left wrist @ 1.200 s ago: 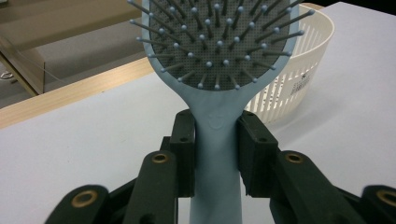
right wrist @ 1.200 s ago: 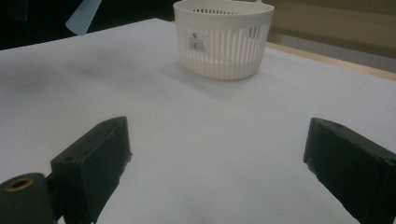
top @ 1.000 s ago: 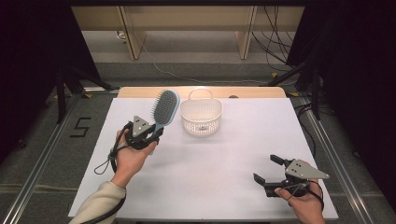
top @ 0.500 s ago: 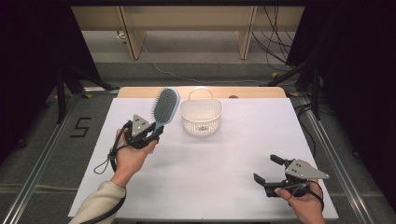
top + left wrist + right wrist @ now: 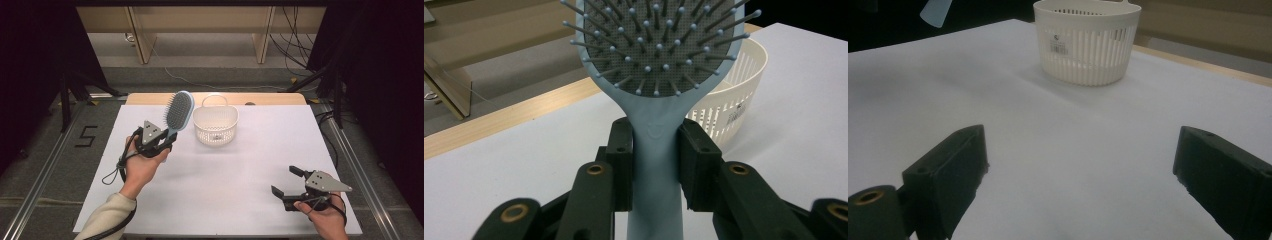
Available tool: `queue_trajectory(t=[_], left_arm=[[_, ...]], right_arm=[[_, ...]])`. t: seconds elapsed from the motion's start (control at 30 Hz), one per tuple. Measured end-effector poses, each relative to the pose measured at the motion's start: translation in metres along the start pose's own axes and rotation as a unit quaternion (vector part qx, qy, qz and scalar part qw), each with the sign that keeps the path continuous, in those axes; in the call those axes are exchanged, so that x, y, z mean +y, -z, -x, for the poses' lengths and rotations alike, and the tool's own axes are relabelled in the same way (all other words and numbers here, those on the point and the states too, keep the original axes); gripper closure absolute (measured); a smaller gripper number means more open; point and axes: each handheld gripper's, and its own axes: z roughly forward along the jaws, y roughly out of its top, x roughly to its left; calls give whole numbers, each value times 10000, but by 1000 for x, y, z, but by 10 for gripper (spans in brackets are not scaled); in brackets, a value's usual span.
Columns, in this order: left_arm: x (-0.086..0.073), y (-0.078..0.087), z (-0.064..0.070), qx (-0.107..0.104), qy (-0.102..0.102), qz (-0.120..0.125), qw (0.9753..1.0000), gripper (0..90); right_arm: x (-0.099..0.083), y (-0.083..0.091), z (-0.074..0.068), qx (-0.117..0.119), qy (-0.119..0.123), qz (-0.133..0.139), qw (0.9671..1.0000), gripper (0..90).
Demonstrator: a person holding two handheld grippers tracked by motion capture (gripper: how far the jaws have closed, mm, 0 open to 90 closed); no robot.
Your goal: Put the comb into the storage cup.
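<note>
The left gripper (image 5: 161,142) is holding a light blue hairbrush (image 5: 178,112) above the white table (image 5: 240,165), with its 2 jaws pressing tight on both sides of the handle. The brush is standing almost upright, its head leaning a little toward the far side, and the bristles are facing the left gripper's camera. A white basket (image 5: 215,124) with slotted walls is sitting on the table just beside the brush head, toward the right, and they are not touching. The right gripper (image 5: 289,182) is resting low near the front right corner of the table, well apart from the basket, with its 2 jaws spread wide and nothing between them
</note>
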Motion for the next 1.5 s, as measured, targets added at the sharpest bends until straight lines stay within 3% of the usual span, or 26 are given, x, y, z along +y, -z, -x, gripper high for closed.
queue_trajectory(t=[1.5], left_arm=[[11, -4, 4, -46, -90, 102, 9999, 699]], right_arm=[[0, 0, 0, -12, 3, 0, 10000, 80]])
